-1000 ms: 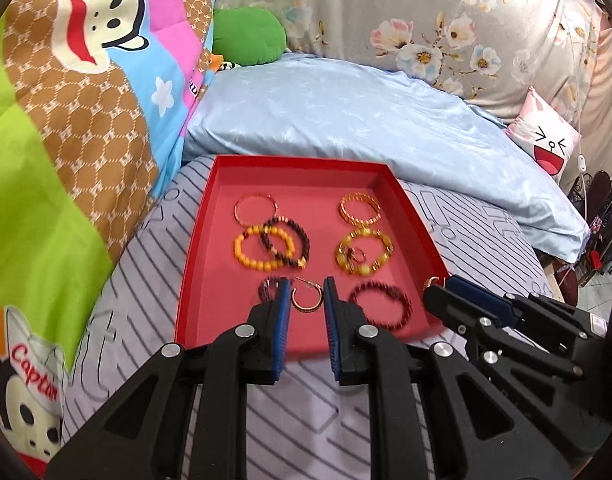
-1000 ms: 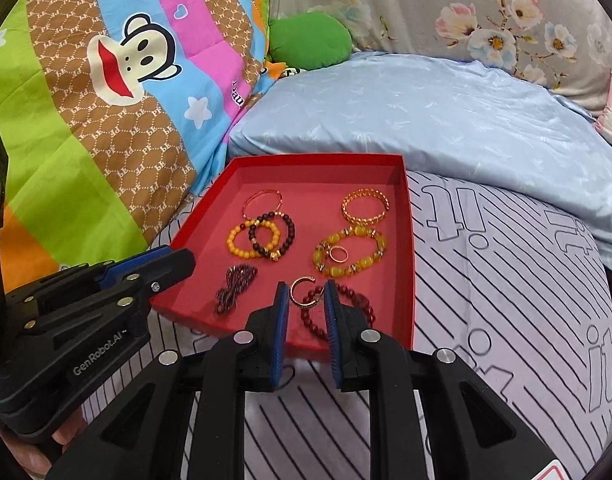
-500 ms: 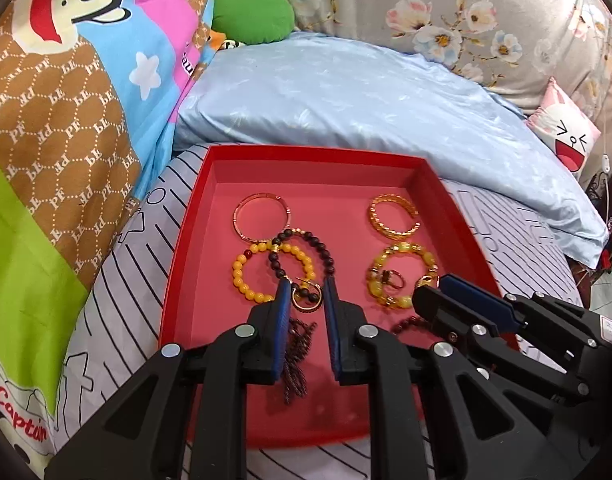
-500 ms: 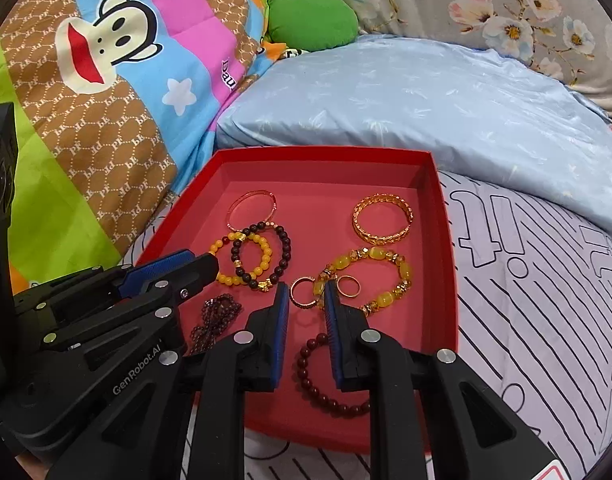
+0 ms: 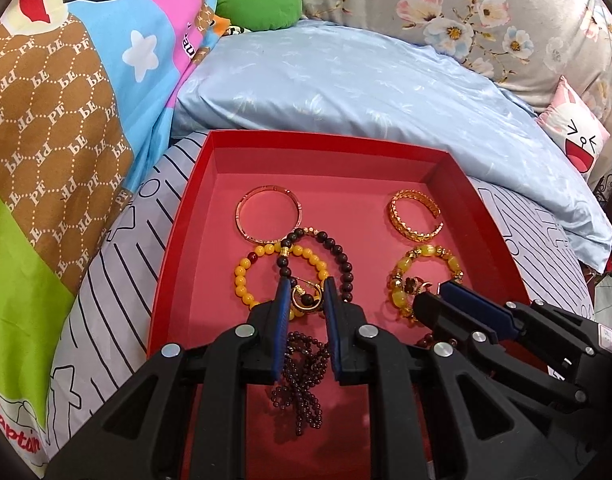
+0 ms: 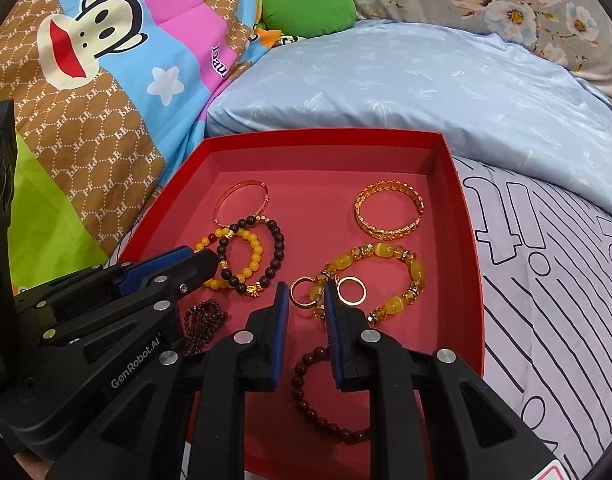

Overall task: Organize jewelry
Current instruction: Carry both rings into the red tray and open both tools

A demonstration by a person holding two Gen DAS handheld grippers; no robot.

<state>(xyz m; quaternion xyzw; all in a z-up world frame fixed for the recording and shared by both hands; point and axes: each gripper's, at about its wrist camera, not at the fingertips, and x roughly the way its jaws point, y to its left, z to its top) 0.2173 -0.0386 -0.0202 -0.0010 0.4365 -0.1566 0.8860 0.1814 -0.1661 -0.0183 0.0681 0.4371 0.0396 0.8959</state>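
A shallow red tray (image 5: 178,248) sits on the striped bedsheet (image 5: 106,292), backed by a pale blue pillow (image 5: 365,92) and a cartoon monkey blanket (image 6: 86,92). Both grippers hang low over the tray's near half, side by side. The left gripper (image 5: 305,300) has its blue pads only a narrow gap apart and nothing pinched; through that gap I see a gold hoop ring (image 5: 304,305) lying where the yellow bead bracelet (image 5: 246,280) and the dark bead bracelet (image 5: 341,260) overlap, with a dark purple bead strand (image 5: 302,380) heaped just below. The right gripper (image 6: 306,300) is also nearly closed and holds nothing; its tips straddle a small rose-gold ring (image 6: 302,292), with a second plain ring (image 6: 351,291) just outside its right finger, both lying against the chunky yellow stone bracelet (image 6: 385,276). A dark red bead bracelet (image 6: 309,396) lies beneath it. Farther back rest a thin rose-gold bangle (image 5: 268,214) and a gold link cuff (image 5: 413,216), well apart.
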